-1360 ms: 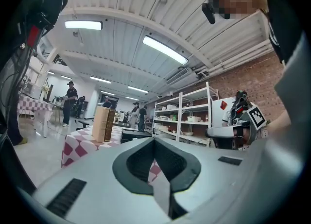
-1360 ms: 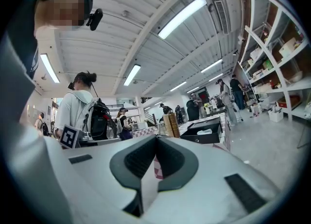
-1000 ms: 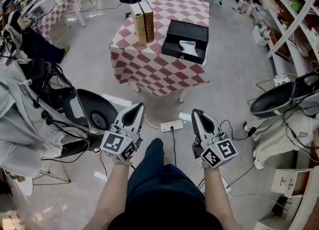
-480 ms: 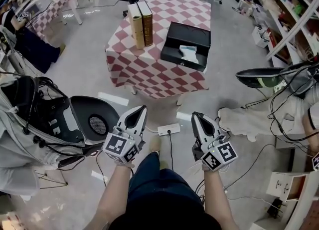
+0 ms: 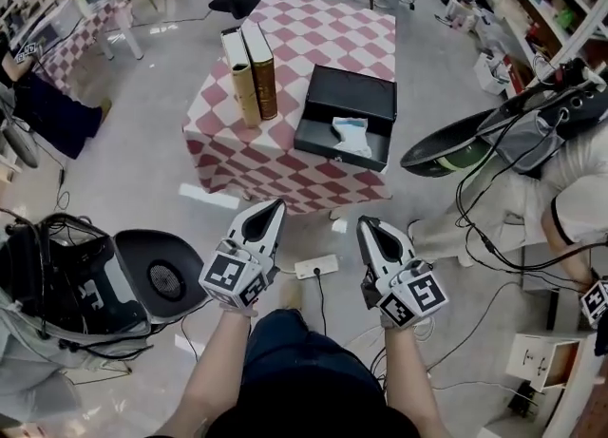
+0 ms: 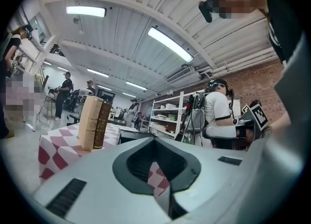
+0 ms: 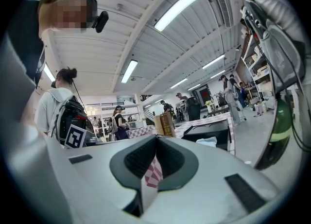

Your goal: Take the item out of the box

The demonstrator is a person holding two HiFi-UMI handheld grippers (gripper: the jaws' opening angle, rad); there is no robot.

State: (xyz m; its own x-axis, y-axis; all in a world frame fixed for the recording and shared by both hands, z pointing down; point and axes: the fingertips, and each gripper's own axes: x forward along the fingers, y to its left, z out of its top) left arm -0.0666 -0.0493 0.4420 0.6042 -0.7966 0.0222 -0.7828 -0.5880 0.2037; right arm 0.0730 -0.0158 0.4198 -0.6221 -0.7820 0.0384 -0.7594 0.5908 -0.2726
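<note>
Left gripper (image 5: 269,208) and right gripper (image 5: 368,227): fingers pressed together, nothing in them. One pale item (image 5: 351,134), too small to make out, sits in the open box (image 5: 346,99) on the bench (image 5: 323,37) beside two books (image 5: 249,70).

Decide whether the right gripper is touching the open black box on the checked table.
Apart. The head view shows the right gripper held well short of the black box, with a plain gap between them.

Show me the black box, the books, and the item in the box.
black box (image 5: 347,96): head view, bare inside bottom.
books (image 5: 263,80): head view, darker book's spine.
item (image 5: 350,134): head view, its middle.
</note>
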